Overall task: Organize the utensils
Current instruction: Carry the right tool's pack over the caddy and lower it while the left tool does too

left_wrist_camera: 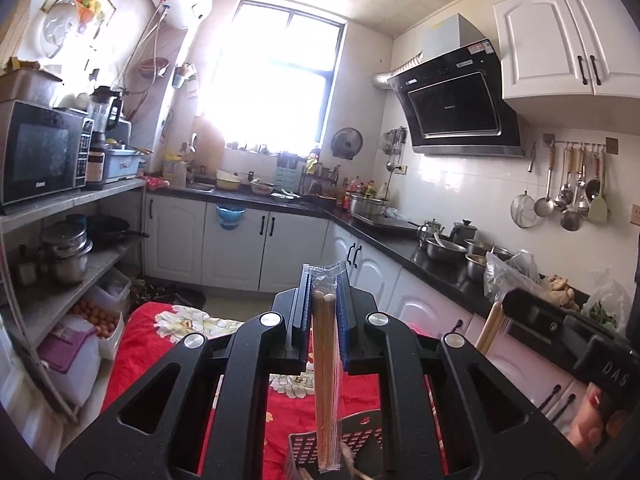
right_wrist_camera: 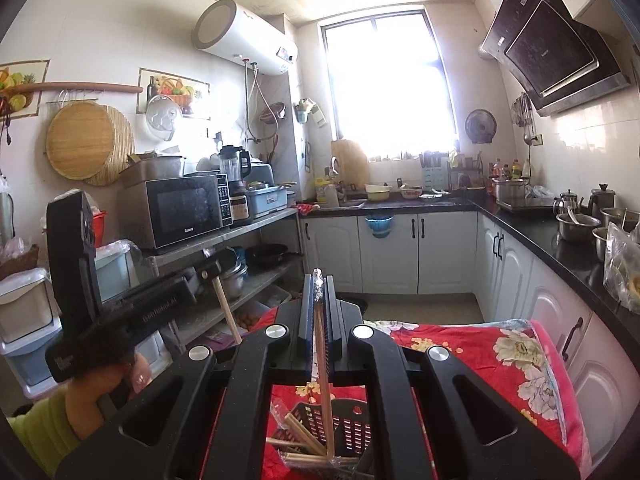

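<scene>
The left gripper (left_wrist_camera: 325, 280) clamps a wrapped chopstick pair (left_wrist_camera: 327, 380) and the right gripper (right_wrist_camera: 319, 286) pinches what looks like another wrapped pair (right_wrist_camera: 325, 380), both hanging into the black slotted basket (right_wrist_camera: 340, 424) on the red floral cloth (right_wrist_camera: 500, 360).

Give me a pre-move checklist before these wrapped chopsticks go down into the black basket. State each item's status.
1. Left gripper jaws shut on the wrapped chopsticks: ok.
2. Right gripper jaws shut on its own chopstick pack: ok.
3. Left pack's lower end over the black basket: ok.
4. Right pack's lower end inside the basket: ok, it reaches down among the chopsticks already there.
5. Both packs hanging near vertical: ok.
6. Free room in the basket for two more packs: cannot tell, its bottom is cut off.
7. Basket sitting steady on the red floral cloth: cannot tell.
</scene>
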### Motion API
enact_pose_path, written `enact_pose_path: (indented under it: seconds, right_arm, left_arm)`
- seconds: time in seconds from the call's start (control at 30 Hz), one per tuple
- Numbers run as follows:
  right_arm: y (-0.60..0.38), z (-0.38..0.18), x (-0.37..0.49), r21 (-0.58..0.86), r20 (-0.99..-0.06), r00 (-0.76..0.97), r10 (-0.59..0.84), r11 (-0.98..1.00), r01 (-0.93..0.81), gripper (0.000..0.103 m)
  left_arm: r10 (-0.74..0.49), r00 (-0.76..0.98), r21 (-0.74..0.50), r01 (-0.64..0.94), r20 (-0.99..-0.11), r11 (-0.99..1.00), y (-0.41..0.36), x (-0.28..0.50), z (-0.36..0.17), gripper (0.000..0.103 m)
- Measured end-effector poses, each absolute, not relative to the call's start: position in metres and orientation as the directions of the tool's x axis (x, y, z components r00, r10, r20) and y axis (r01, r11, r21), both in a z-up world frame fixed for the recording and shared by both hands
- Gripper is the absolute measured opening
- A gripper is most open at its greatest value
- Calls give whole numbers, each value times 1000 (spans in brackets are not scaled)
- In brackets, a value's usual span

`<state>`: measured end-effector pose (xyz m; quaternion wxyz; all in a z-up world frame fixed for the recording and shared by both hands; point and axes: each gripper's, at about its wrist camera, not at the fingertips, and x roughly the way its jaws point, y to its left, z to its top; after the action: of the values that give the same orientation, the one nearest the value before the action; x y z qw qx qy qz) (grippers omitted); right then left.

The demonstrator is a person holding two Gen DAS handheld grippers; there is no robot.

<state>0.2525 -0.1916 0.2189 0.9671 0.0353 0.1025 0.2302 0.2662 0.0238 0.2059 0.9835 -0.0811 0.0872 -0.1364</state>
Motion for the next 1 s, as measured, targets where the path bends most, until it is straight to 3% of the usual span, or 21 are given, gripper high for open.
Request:
enact_pose_path:
  seconds: [1.0]
  right_arm:
    - [-182, 138, 315, 124, -274, 875, 400, 917, -380, 5]
  left_arm:
    - [-293, 930, -232, 241, -223, 942, 21, 306, 120, 7]
